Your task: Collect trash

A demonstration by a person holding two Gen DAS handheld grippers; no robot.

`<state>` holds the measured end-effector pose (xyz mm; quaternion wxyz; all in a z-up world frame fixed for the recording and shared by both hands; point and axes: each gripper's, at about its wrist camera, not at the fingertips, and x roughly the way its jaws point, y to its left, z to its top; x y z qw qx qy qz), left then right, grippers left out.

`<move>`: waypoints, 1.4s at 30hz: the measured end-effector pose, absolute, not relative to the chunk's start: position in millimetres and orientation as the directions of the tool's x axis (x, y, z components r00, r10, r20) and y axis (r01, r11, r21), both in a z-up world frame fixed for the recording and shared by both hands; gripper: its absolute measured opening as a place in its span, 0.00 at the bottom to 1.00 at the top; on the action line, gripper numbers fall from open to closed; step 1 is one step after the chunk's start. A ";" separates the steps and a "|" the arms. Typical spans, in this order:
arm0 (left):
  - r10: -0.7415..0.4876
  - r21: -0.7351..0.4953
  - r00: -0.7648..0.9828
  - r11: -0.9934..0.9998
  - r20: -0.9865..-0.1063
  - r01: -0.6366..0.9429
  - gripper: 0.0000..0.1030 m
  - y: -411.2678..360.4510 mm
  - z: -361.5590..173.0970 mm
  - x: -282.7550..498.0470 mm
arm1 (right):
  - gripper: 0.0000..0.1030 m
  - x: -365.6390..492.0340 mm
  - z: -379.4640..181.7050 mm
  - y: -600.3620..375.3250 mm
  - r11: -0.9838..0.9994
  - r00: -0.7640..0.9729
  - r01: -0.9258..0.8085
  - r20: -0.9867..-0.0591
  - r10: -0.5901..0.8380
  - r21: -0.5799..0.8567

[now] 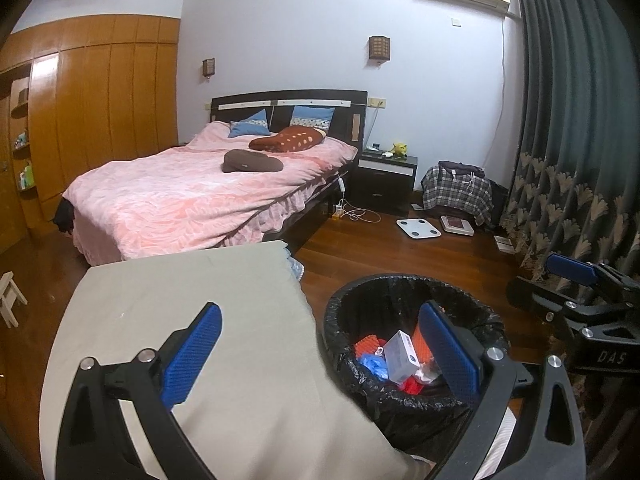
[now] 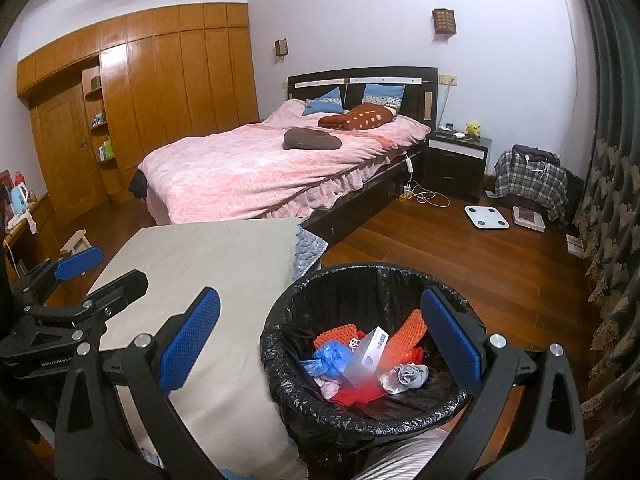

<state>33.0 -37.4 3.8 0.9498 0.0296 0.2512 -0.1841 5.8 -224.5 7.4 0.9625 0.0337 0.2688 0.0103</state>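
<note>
A round bin with a black liner [image 1: 352,300] [image 2: 304,292] stands on the wood floor beside a table with a beige cloth [image 1: 180,304] [image 2: 216,256]. In the bin lie a white box [image 1: 402,356] [image 2: 370,350], orange netting [image 2: 408,330], a blue bag [image 2: 330,360], red scraps and a grey crumpled piece [image 2: 408,376]. My left gripper [image 1: 320,352] is open and empty, spanning the table edge and the bin. My right gripper [image 2: 320,344] is open and empty over the bin. Each gripper shows at the edge of the other's view [image 1: 576,280] [image 2: 80,272].
A bed with a pink cover [image 1: 192,196] [image 2: 260,168] stands behind the table. A nightstand [image 1: 386,176], a plaid-covered heap [image 1: 456,192], two floor scales [image 1: 418,227] [image 1: 457,224] and cables [image 1: 356,212] lie at the far right. Dark curtains [image 1: 568,140] hang at right. A small stool [image 1: 10,300] stands at left.
</note>
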 end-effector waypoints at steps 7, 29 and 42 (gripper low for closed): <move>-0.333 -0.036 0.807 0.931 -0.487 0.362 0.94 -36.8 4.4 32.5 | 0.95 6.1 6.2 -222.8 0.998 0.855 -0.002 -0.518 0.038 0.069; -0.332 -0.035 0.807 0.931 -0.489 0.363 0.94 -34.6 4.8 33.1 | 0.95 6.5 6.2 -221.7 0.998 0.855 -0.002 -0.518 0.038 0.069; -0.331 -0.032 0.807 0.931 -0.489 0.363 0.94 -34.4 5.4 33.2 | 0.95 6.8 6.8 -222.8 0.998 0.854 -0.002 -0.518 0.038 0.069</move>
